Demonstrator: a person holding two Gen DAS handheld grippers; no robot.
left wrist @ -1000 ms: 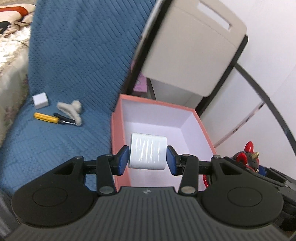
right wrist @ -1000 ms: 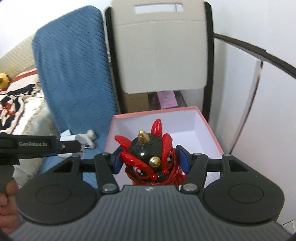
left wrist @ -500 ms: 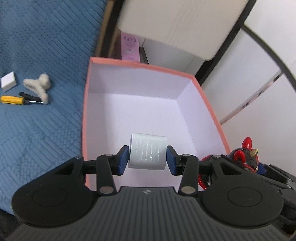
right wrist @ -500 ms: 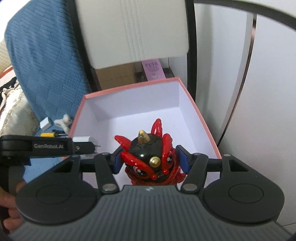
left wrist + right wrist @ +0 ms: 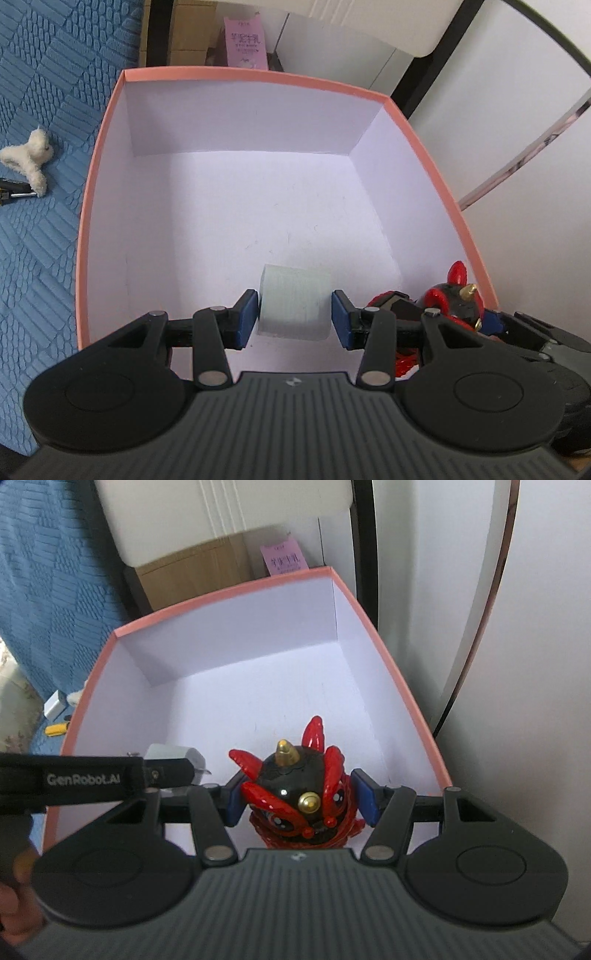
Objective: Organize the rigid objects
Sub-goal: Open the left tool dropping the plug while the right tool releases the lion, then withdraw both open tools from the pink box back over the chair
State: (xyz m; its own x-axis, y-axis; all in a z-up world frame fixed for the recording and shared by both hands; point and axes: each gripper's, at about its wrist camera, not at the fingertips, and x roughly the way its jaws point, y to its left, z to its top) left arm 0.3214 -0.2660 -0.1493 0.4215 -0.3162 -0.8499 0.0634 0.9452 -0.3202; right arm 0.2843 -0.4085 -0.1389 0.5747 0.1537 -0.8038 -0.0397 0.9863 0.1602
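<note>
Both grippers have come down into the pink box (image 5: 96, 177). Left gripper (image 5: 294, 318) is clamping the pale block (image 5: 293, 306); right gripper (image 5: 301, 802) is clamping the red figurine (image 5: 299, 797), both low inside, near release.

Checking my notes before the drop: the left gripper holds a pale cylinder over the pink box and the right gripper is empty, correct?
Not quite. The right gripper is shut on a glossy red-and-black horned figurine, as the right wrist view shows. The rest stands.
</note>
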